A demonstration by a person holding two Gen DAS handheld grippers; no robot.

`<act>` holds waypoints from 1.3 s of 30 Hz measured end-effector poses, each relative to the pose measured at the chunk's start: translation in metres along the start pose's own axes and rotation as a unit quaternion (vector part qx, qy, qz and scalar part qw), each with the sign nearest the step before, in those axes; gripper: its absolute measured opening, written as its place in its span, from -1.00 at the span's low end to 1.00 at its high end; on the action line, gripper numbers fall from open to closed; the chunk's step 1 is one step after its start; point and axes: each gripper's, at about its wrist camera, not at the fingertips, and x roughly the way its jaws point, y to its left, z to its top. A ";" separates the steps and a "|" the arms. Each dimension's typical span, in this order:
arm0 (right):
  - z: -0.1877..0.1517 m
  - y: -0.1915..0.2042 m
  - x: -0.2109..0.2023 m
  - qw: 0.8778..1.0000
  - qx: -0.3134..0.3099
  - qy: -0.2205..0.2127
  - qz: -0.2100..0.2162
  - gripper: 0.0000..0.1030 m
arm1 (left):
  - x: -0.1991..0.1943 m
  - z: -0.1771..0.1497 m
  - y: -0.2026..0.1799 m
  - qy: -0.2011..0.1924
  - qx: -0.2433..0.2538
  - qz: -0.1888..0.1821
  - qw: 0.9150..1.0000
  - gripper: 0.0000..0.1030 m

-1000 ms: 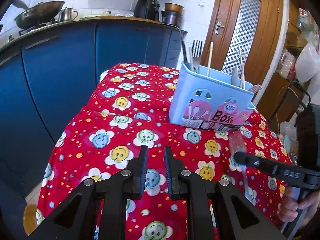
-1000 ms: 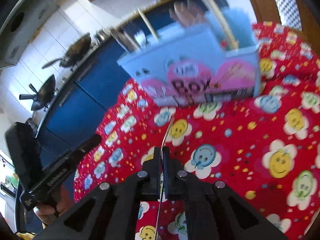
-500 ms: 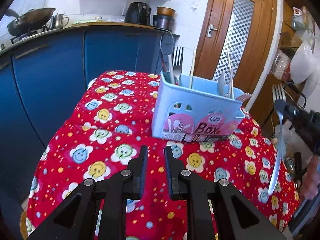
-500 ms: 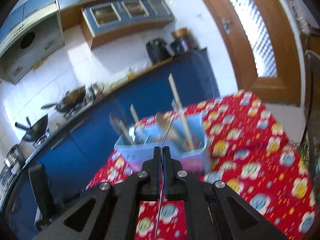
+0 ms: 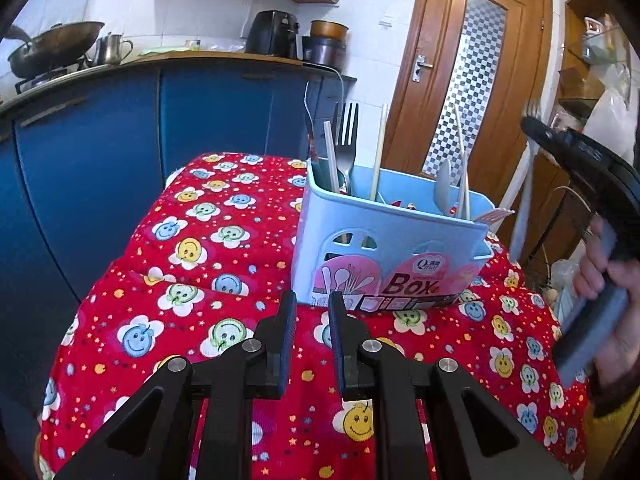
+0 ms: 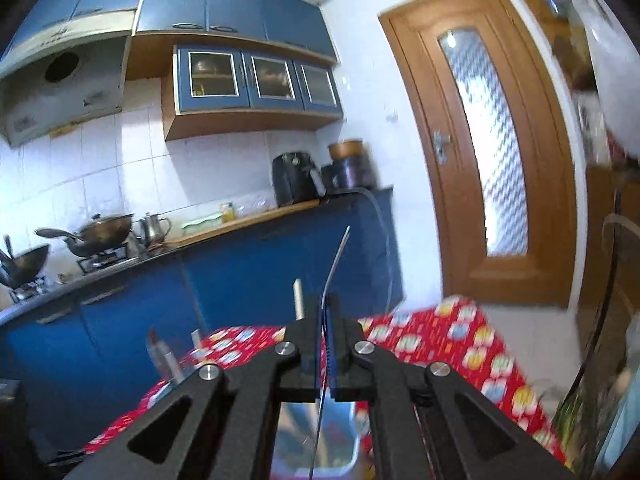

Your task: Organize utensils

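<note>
Right hand-held gripper (image 6: pixel 325 322) clamps fork (image 6: pixel 334 264), lower handle cut off; left hand-held gripper (image 5: pixel 313 316) slightly parted, empty.

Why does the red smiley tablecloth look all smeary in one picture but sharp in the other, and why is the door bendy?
Right wrist view: motion blur smears the red smiley tablecloth and the light blue plastic utensil box. Left wrist view: both stay sharp, though the fork held by the right gripper blurs. Both views: the fisheye lens curves the brown wooden door near the edges.
</note>
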 end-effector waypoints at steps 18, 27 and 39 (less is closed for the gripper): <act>-0.031 -0.002 0.019 0.998 0.001 0.053 0.026 -0.44 | 0.011 0.000 0.000 0.000 -0.001 -0.005 1.000 -0.69; -0.020 0.008 -0.027 0.996 0.020 0.069 0.044 -0.22 | -0.006 0.002 -0.008 -0.019 0.005 -0.012 1.000 -0.69; -0.053 0.020 -0.079 0.988 0.040 0.144 0.049 -0.02 | -0.023 -0.004 -0.019 -0.035 0.013 -0.015 0.999 -0.67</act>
